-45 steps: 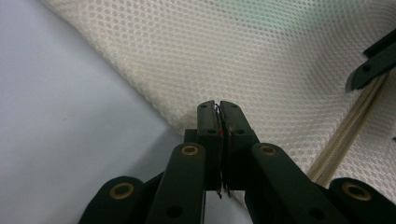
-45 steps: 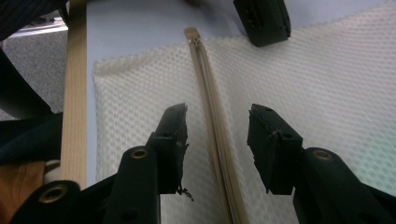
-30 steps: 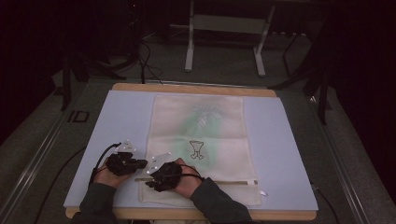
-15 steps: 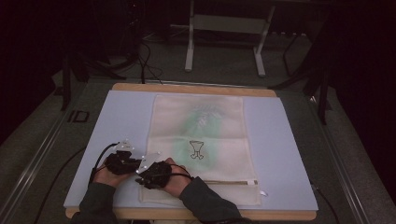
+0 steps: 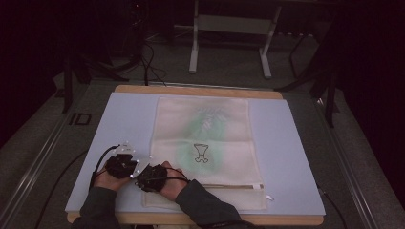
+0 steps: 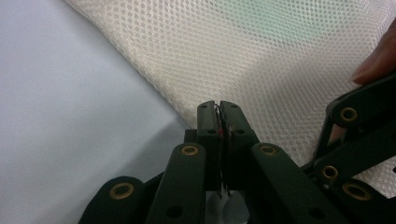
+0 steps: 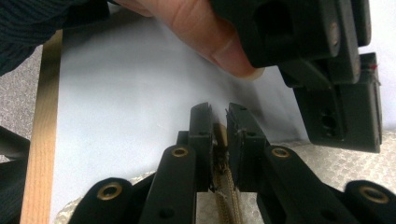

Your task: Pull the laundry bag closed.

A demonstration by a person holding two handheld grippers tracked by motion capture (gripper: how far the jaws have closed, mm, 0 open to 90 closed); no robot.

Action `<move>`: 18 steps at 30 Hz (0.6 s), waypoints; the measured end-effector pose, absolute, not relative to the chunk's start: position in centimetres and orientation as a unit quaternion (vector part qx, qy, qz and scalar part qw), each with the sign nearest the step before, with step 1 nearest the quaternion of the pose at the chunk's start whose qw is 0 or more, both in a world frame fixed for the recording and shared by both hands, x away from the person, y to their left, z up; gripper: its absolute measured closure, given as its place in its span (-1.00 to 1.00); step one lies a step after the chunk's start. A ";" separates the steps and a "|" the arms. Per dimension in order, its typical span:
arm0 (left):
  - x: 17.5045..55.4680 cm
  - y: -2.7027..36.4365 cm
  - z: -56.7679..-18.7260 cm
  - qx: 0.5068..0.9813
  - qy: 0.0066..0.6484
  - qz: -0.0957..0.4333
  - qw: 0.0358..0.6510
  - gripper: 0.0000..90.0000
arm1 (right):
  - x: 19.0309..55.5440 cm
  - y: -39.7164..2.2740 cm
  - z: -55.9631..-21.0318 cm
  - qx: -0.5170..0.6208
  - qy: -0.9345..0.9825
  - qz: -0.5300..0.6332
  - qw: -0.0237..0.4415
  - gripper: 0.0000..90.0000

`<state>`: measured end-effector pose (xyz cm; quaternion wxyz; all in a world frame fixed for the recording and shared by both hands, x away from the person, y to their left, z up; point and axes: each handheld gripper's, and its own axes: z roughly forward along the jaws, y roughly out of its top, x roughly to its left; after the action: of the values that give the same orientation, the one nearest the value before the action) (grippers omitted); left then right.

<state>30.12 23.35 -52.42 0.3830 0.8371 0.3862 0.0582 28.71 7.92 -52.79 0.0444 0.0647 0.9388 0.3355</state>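
A cream mesh bag [image 5: 205, 138] with a small black drawing and a green tint lies flat on the pale blue mat [image 5: 119, 119]. A zipper [image 5: 229, 186] runs along its near edge. Both grippers meet at the bag's near left corner. My left gripper [image 5: 136, 167] is shut on the mesh edge [image 6: 243, 60], its jaws pressed together [image 6: 219, 116]. My right gripper [image 5: 144, 178] is shut on the tan zipper piece [image 7: 225, 186], which sits between its jaws [image 7: 219, 128]. The other gripper [image 7: 327, 70] and a thumb [image 7: 205, 32] hang close above.
The mat covers a wooden table [image 5: 191, 90] whose near edge [image 7: 39, 140] lies close to the hands. Cables [image 5: 98, 164] trail left from the grippers. Metal stand legs [image 5: 229, 43] and dark floor lie beyond the far edge.
My right gripper has slid left along the bag's near edge until it sits against the left gripper. The left gripper has stayed put.
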 end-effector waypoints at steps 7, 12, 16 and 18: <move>30.1 23.9 -52.3 0.829 0.394 0.064 0.391 0.94 | 28.5 7.8 -52.6 0.065 0.935 0.344 0.054 0.80; 30.1 24.1 -52.2 0.827 0.397 0.066 0.392 0.95 | 28.4 7.8 -52.3 0.065 0.933 0.350 0.056 0.80; 30.2 23.9 -52.3 0.828 0.396 0.065 0.390 0.95 | 28.4 7.5 -52.0 0.068 0.929 0.361 0.053 0.80; 30.2 23.9 -52.3 0.829 0.396 0.065 0.389 0.95 | 28.4 7.2 -51.8 0.067 0.928 0.363 0.051 0.80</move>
<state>30.16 23.87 -52.32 0.3895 0.8288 0.3965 0.0649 28.43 7.24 -51.80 0.0514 0.0668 0.9278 0.3634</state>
